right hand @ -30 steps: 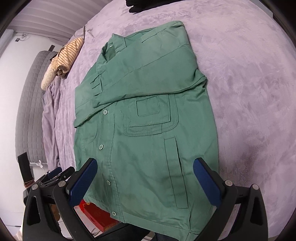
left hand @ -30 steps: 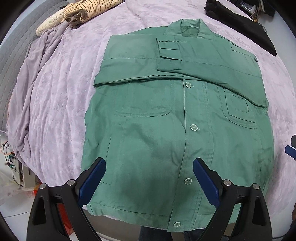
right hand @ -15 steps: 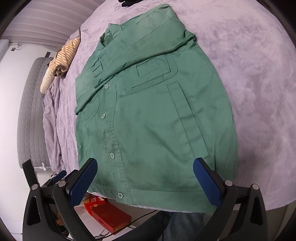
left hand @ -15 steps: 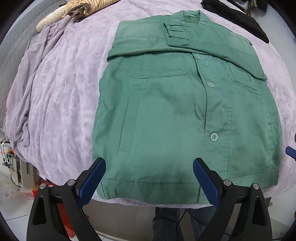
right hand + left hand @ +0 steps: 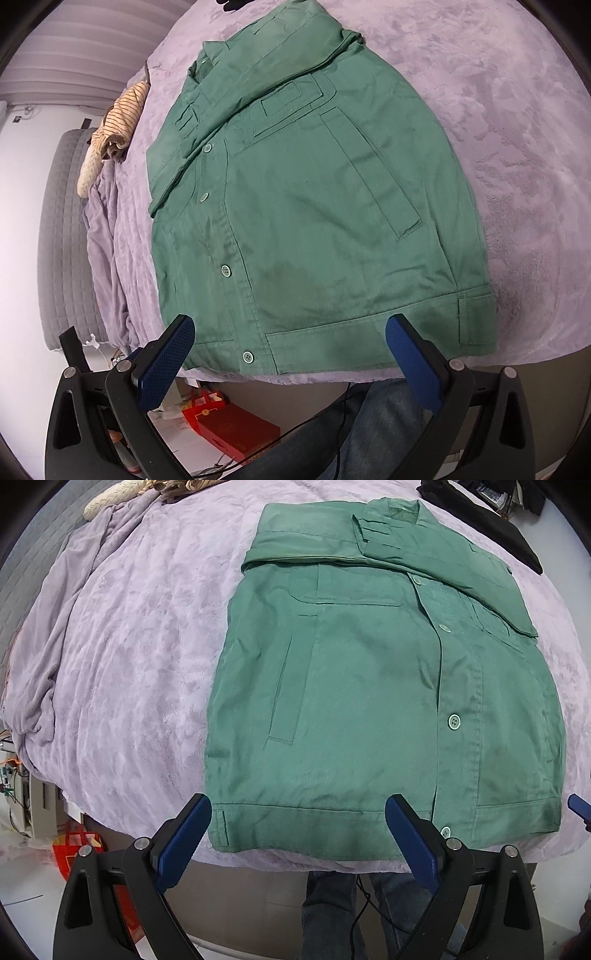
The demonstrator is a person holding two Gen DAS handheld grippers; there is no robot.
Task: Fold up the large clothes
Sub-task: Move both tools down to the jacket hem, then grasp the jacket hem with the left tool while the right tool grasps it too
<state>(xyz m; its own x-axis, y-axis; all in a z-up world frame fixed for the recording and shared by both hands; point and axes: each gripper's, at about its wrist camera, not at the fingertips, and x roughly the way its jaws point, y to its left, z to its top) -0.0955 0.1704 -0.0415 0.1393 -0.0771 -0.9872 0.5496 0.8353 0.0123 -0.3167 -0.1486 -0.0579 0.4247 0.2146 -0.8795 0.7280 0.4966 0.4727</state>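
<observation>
Soft even indoor light, sharp focus, strong fisheye bending, dark vignetted corners

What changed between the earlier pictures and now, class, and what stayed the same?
Both grippers, left and right, have drawn back toward the near edge of the bed, from above the green jacket to just past its hem. Nothing was gripped or released. Jaws stay wide open; the jacket lies as before, sleeves folded across the chest.
</observation>
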